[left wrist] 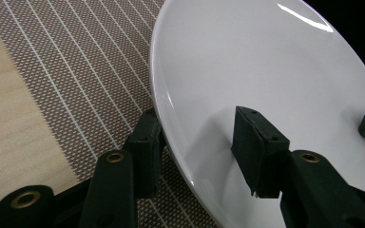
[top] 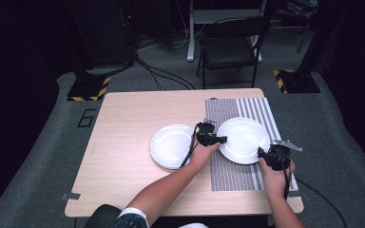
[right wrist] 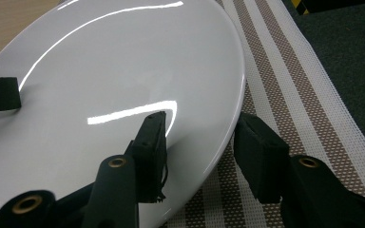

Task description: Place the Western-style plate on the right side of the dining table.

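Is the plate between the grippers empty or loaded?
Empty: the plate on the striped placemat shows bare glossy white.

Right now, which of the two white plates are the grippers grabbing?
The right plate, the one lying on the striped mat. Both the left gripper and right gripper straddle its rim. The left plate sits on bare wood, untouched.

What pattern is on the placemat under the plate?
Brown-and-white woven stripes on the placemat, clearest in the right gripper view.
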Motion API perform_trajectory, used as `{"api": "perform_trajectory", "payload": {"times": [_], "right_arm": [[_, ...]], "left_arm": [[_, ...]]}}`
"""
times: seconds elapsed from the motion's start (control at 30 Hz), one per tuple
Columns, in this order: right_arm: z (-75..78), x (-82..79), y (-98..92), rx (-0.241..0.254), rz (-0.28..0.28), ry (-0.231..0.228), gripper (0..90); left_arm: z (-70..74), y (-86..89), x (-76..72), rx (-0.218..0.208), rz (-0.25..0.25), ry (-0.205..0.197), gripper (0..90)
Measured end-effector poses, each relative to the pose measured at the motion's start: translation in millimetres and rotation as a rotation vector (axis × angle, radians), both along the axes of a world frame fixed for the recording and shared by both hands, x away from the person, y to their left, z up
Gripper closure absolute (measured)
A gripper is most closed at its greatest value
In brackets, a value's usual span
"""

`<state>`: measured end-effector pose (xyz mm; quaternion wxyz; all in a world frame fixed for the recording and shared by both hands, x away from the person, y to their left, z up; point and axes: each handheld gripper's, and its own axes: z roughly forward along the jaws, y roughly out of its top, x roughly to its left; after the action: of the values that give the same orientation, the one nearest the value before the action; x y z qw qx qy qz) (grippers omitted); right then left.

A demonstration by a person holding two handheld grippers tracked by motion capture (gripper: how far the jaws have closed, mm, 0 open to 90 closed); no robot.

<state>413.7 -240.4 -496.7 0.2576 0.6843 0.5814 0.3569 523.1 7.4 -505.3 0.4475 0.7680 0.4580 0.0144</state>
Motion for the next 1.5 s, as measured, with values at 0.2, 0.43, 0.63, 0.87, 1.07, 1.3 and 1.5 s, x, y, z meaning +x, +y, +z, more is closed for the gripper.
{"api": "perform_trajectory", "payload": {"times": [0.2, 0.43, 0.63, 0.87, 1.07, 1.3, 1.5], "right_arm": [[-3.3, 3.5, -2.0, -0.001, -0.006, 0.004, 54.6], [-6.9, 7.8, 0.0, -0.045, -0.005, 0.008, 54.4], [-9.7, 10.6, -1.4, -0.040, -0.010, 0.010, 54.6], [-12.1, 13.7, -3.6, -0.041, -0.011, 0.018, 54.5], [-14.9, 16.2, -5.2, -0.017, -0.011, 0.027, 54.2], [-16.1, 16.2, -6.1, -0.007, -0.007, 0.030, 54.0], [-17.7, 17.8, -7.8, -0.002, -0.004, 0.035, 54.0]], "left_arm": [[-2.1, -1.8, 2.4, 0.001, 0.001, -0.006, 54.6], [-8.2, -4.9, 4.9, 0.011, 0.015, 0.005, 54.8], [-11.5, -6.5, 6.9, 0.009, 0.017, 0.013, 54.8], [-14.3, -8.2, 8.4, 0.011, 0.016, 0.019, 55.0], [-14.0, -8.8, 9.9, 0.012, 0.023, 0.019, 55.1], [-14.1, -8.9, 9.8, 0.013, 0.025, 0.017, 55.0], [-14.2, -10.2, 8.9, 0.023, 0.028, 0.004, 55.0]]}}
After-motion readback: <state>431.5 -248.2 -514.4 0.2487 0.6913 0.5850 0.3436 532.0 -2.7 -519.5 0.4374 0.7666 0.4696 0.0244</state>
